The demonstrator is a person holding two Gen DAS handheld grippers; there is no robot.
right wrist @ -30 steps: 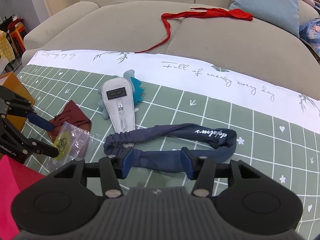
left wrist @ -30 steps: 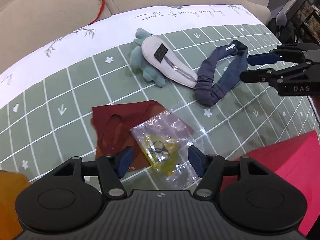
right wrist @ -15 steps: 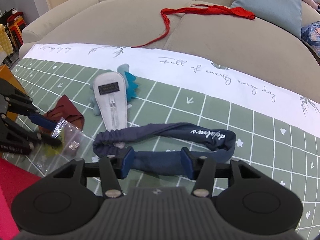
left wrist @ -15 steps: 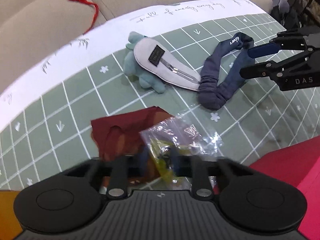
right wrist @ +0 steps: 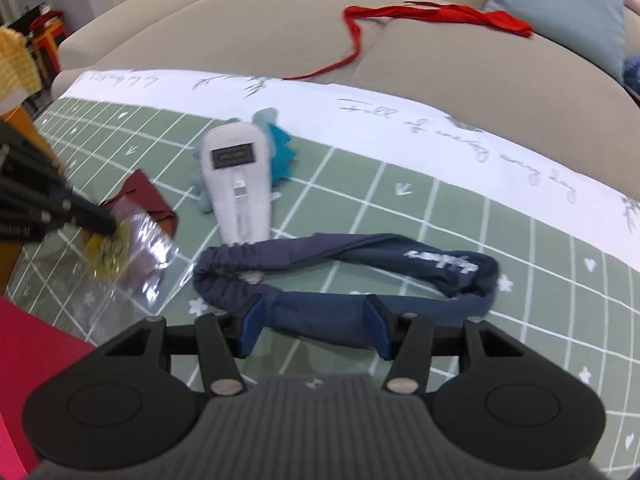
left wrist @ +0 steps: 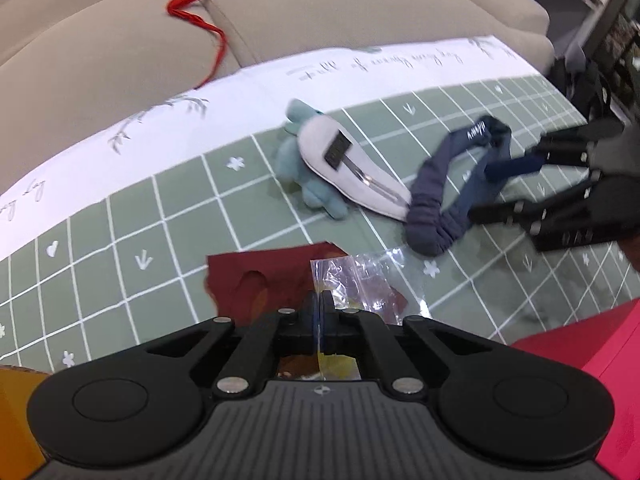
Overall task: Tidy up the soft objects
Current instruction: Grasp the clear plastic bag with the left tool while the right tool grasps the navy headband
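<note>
Your left gripper point(left wrist: 320, 312) had just pinched shut on the bag point(left wrist: 356, 280), ready to lift, while your right gripper point(right wrist: 312, 328) stayed wide open around the headband point(right wrist: 320, 316) ahead.

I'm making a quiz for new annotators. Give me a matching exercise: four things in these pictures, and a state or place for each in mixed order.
Things:
1. clear plastic bag
2. navy headband
3. red ribbon
4. white pouch

States or places:
A. lying on the sofa
B. resting on top of the teal plush toy
C. pinched in the shut left gripper
D. lying between the open fingers of the right gripper

Pairs: 1-C, 2-D, 3-A, 4-B
</note>
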